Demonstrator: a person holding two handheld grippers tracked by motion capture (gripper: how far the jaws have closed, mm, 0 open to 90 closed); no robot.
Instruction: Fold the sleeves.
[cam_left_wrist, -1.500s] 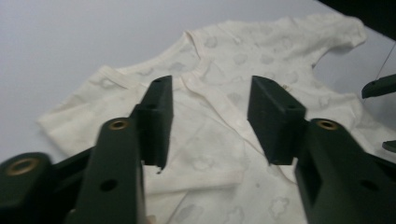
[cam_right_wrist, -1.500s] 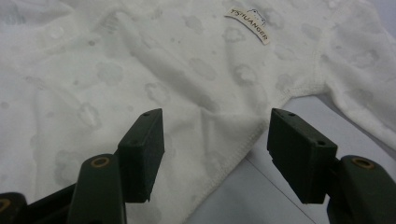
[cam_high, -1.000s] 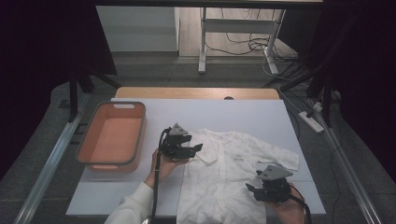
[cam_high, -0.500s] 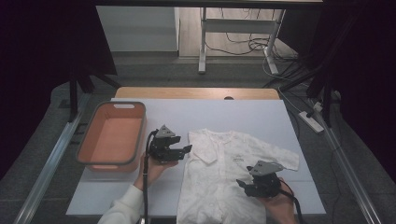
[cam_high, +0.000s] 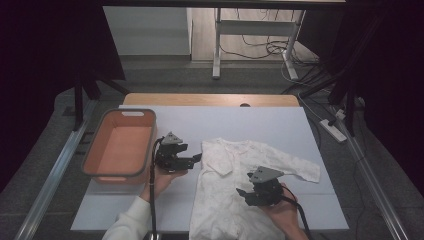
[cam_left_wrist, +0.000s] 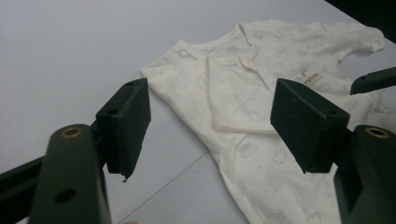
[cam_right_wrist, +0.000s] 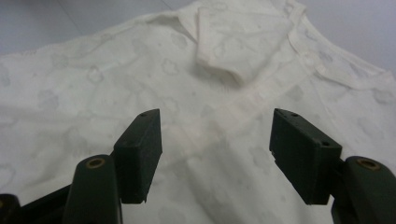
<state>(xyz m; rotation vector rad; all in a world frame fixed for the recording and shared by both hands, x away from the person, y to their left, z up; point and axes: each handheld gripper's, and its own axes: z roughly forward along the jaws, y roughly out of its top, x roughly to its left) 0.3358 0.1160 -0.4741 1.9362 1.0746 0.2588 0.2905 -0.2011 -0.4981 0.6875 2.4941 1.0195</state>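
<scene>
A white table (cam_high: 280, 117) filled the middle of the high view, its wooden far edge near the frame's centre. On it, right of centre and running to the lower edge, a cream baby garment (cam_high: 235, 200) lay flat, one short sleeve (cam_high: 300, 170) stretched toward the right, the other folded in over the chest. An orange basket (cam_high: 120, 150) sat at the table's left edge, well apart from the garment. The left gripper (cam_high: 196, 159), held in a hand (cam_high: 162, 181) at lower centre-left, hovered just beside the garment's left shoulder; its jaws had just been opening and stood spread with nothing between them, the cloth lying beyond them in the left gripper view (cam_left_wrist: 243, 102). The right gripper (cam_high: 241, 192), lower right of centre, hung over the garment's middle, jaws parted and empty, the folded sleeve (cam_right_wrist: 229, 46) ahead of them.
</scene>
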